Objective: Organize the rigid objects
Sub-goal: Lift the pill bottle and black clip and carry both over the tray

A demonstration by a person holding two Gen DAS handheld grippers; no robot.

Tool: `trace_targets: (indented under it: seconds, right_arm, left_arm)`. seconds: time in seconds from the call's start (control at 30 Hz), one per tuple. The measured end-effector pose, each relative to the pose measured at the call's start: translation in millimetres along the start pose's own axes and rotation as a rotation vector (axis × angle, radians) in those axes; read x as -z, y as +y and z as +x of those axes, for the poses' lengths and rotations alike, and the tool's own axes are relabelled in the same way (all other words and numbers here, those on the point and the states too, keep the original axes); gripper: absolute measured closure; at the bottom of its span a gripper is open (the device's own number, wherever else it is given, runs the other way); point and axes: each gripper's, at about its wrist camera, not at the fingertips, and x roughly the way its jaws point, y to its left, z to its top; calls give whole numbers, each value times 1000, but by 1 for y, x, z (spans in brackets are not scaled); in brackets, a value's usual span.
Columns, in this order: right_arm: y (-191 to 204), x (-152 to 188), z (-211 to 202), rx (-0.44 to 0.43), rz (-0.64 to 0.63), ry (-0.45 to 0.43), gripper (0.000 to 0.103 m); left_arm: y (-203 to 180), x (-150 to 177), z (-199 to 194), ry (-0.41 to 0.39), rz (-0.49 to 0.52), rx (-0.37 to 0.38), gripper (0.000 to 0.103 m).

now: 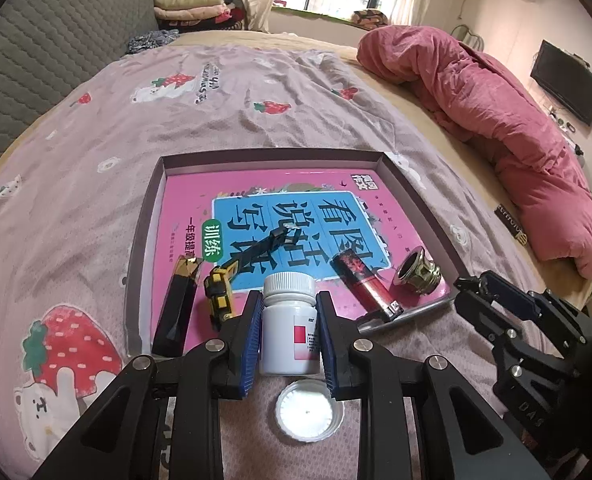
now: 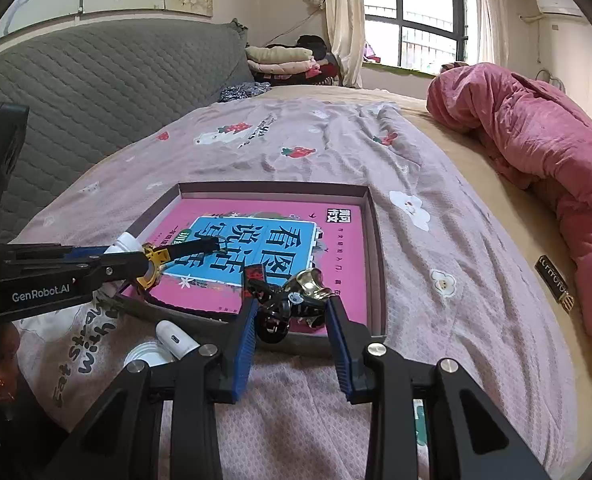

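My left gripper (image 1: 290, 304) is shut on an upright white pill bottle (image 1: 290, 332) with a ribbed cap, held at the near edge of a shallow box (image 1: 415, 188). The box holds a pink book (image 1: 184, 200), a black and gold case (image 1: 174, 312), a yellow toy excavator (image 1: 222, 292), a red tube (image 1: 363, 284) and a brass fitting (image 1: 417, 272). My right gripper (image 2: 292, 306) hovers open over the box's near right corner, and the red tube (image 2: 256, 276) and brass fitting (image 2: 309, 280) show between its fingers, untouched. The left gripper (image 2: 136, 266) shows side-on at the left.
A loose white lid (image 1: 309, 414) lies on the strawberry-print bedsheet (image 1: 216, 112) just below the bottle. A white oblong device (image 2: 176, 338) lies beside it. A rolled pink quilt (image 1: 495, 120) runs along the bed's right side, and a grey padded headboard (image 1: 56, 32) stands on the left.
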Motion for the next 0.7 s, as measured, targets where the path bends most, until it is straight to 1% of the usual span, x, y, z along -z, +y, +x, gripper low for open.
trace_targets:
  seconds: [0.5,0.7]
  right_arm:
    - [10,0,23,-30,-13,28,68]
    - [11,1,35,-38,-8,59,68]
  left_arm:
    - [-3,-5,25,36,0,0,76]
    - [-1,-4,37,61,-5,-2,76]
